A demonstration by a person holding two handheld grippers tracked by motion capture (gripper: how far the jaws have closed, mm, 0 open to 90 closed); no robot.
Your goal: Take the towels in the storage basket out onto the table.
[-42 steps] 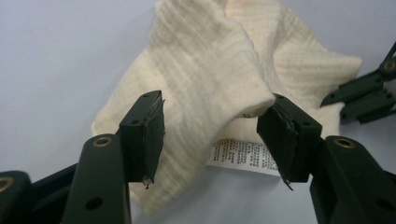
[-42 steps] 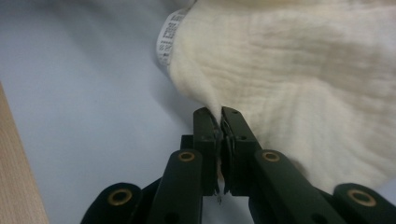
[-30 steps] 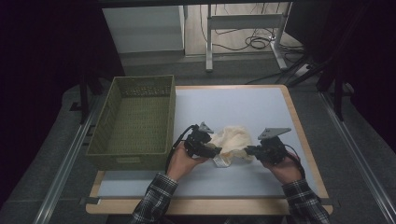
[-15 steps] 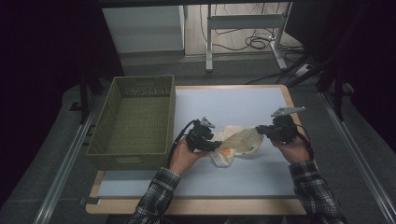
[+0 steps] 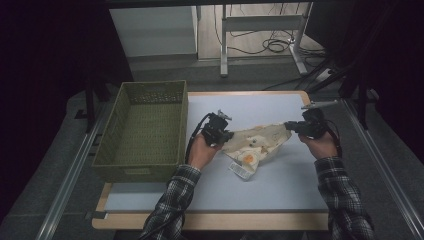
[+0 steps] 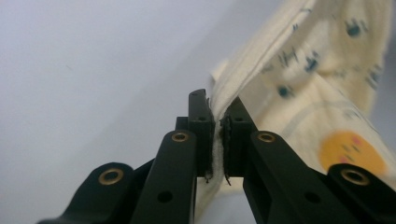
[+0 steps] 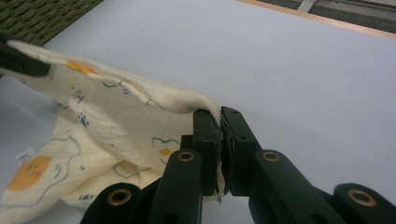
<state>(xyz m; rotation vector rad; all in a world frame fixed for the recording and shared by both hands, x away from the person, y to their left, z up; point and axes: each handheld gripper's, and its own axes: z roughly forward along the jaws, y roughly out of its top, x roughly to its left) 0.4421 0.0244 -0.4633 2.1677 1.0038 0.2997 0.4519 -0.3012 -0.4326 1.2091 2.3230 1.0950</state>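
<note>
— Over the middle of the table [image 5: 210, 195], see how the cloth [image 5: 260, 140] hangs between the two tools? Why hold it like that?

— I'd say to spread it. The left gripper [image 5: 223, 135] has just been closing, and its jaws now pinch the hem at one end; the right gripper [image 5: 291, 127] is clamped on the far corner. Pulled apart, the top edge runs fairly taut between them.

— And the rest of it?

— It sags down, and the lower part looks to rest on the tabletop, with a small white label [image 5: 241, 171] sticking out at the bottom. My guess is they mean to open it flat or fold it.

— What is it, a towel?

— Soft cream fabric, thin, maybe a baby cloth. Printed with fried eggs [image 7: 29, 171], orange yolks, plus little dark doodles. Thick seamed edge where the left one bites it.

— And the green basket [image 5: 107, 145]?

— Just to the left of it, apart from the cloth.
</note>
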